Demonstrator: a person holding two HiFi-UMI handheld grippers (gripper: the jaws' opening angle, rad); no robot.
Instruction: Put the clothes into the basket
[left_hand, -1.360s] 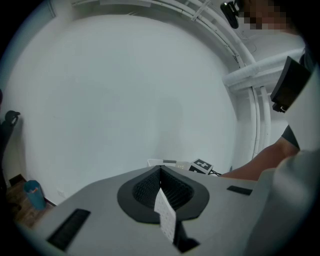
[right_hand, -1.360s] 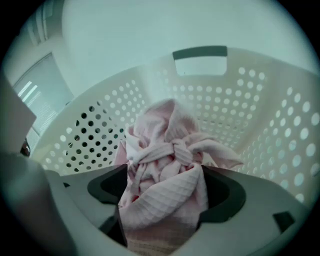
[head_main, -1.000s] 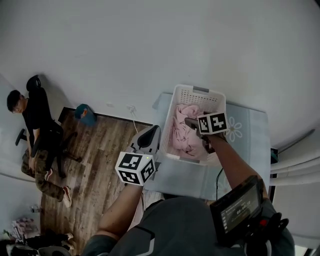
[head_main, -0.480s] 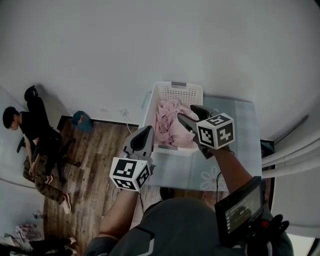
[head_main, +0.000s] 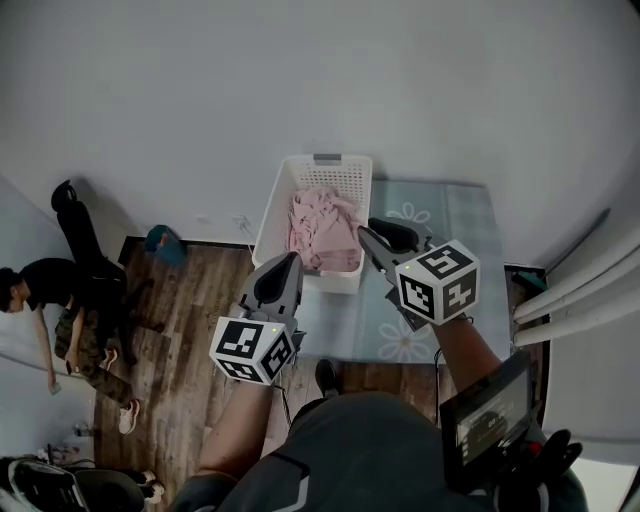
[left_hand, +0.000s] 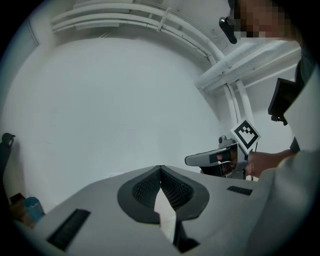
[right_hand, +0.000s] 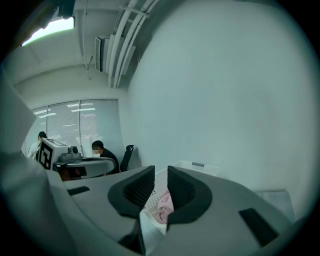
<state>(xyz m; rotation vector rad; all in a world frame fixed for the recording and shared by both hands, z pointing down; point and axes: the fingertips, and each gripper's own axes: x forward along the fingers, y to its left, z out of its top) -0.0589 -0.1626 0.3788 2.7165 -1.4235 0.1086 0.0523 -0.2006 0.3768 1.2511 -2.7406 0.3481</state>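
The pink clothes (head_main: 322, 232) lie in the basket (head_main: 283, 185), so the drop looks done; the right gripper (head_main: 368, 234), whose jaws have just been closing to a narrow empty gap, and the closed, empty left gripper (head_main: 291, 260) would next seek any remaining garment.

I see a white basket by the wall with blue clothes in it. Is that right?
Not quite. The clothes in the white basket are pink, not blue. The head view shows them heaped inside it, and the basket does stand by the wall.
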